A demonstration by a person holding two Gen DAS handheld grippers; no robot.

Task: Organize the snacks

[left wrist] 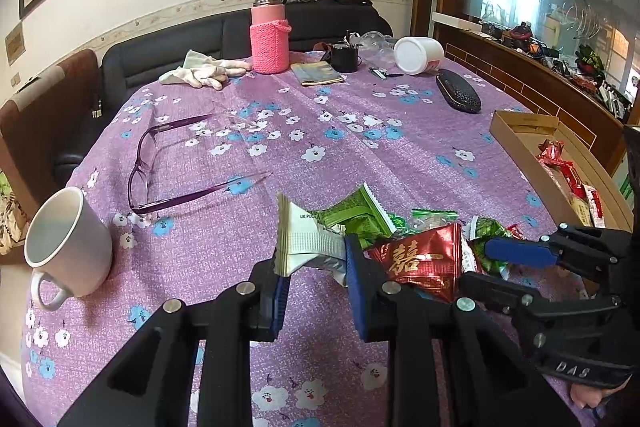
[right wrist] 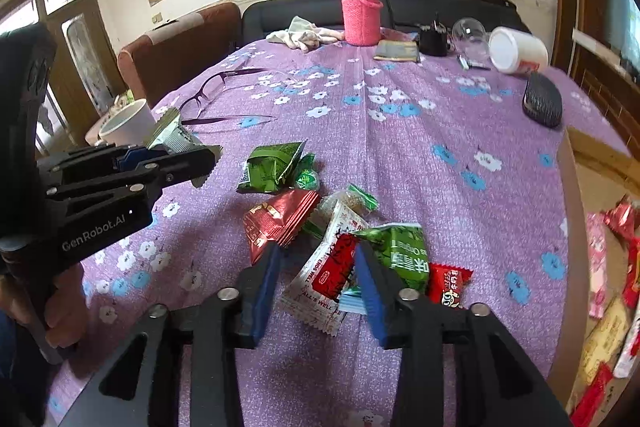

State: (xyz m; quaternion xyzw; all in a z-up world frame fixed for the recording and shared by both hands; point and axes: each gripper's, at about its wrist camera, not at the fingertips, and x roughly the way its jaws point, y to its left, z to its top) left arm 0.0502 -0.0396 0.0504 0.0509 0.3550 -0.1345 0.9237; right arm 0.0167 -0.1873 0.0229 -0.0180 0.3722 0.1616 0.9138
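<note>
My left gripper (left wrist: 316, 259) is shut on a white and silver snack packet (left wrist: 308, 239), held just above the purple tablecloth; the right wrist view shows that packet (right wrist: 172, 135) sticking out of the left gripper (right wrist: 200, 157). A loose pile of snacks lies beside it: a red foil packet (right wrist: 280, 219), green packets (right wrist: 272, 167) and a small red one (right wrist: 448, 283). My right gripper (right wrist: 318, 259) is open over the pile, with a white and red packet (right wrist: 320, 279) lying between its fingers, which do not press on it. The right gripper (left wrist: 480, 271) also shows from the side.
A cardboard box (left wrist: 520, 127) with several red snacks stands at the right table edge. A white mug (left wrist: 68, 247) and purple glasses (left wrist: 160, 163) lie on the left. At the back are a pink flask (left wrist: 269, 39), gloves (left wrist: 200, 73), a tipped white jar (left wrist: 418, 55) and a dark glasses case (left wrist: 458, 93).
</note>
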